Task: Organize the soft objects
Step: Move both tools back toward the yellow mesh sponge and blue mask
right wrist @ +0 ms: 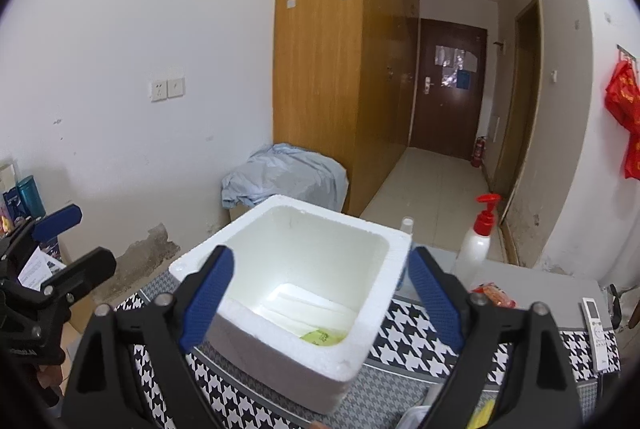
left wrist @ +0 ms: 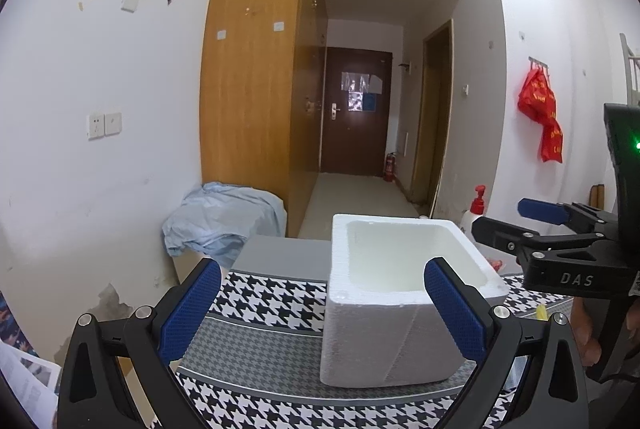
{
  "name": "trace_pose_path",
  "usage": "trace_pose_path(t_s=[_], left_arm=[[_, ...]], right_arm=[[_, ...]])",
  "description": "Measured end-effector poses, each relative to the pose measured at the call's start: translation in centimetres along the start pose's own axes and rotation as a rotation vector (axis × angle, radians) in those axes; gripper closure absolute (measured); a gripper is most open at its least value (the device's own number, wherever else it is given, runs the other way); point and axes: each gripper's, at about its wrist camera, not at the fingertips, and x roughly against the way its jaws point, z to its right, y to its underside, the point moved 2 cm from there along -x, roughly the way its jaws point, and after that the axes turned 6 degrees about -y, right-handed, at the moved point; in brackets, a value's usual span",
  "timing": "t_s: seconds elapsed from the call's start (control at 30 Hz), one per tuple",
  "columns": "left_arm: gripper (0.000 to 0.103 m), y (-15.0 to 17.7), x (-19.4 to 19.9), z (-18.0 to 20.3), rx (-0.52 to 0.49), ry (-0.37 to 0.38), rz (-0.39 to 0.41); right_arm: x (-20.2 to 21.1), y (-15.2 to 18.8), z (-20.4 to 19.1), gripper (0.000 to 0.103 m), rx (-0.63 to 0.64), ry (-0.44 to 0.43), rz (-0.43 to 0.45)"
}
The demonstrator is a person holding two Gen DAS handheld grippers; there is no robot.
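The white foam box (right wrist: 296, 293) stands open-topped on the houndstooth-covered table (left wrist: 256, 345), and a yellow-green soft item (right wrist: 322, 337) lies on its floor against the near wall, visible only from the right wrist view. The right gripper (right wrist: 320, 297) hangs over the near rim of the box with its jaws spread wide and nothing between the pads; the item sits almost directly ahead of and below it, slightly right of centre. The left gripper (left wrist: 320, 309) is likewise spread wide and empty, positioned lower and to the left, facing the box's outer wall, so the contents are hidden from it. Further candidates appear to lie outside the box on the right side of the table: a red-orange packet (right wrist: 494, 294) beside the pump bottle (right wrist: 478, 241), and something yellow (right wrist: 486, 415) at the lower edge, too cropped to identify. Judgement: the right hand is the nearer to each of these, and any next pick falls on its side, not the left's
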Motion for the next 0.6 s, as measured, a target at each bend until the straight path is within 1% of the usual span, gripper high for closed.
trace_pose_path(t_s=[0.13, 0.3, 0.6], left_arm=[[0.001, -0.3, 0.5, 0.7, -0.005, 0.010, 0.008], [0.001, -0.5, 1.0, 1.8, -0.015, 0.025, 0.019], [0.001, -0.7, 1.7, 3.9, -0.026, 0.062, 0.031]], right_arm=[[1.1, 0.0, 0.3, 0.007, -0.006, 0.000, 0.019], [2.6, 0.0, 0.6, 0.002, -0.011, 0.020, 0.050], [5.3, 0.7, 1.2, 0.002, 0.005, 0.047, 0.086]])
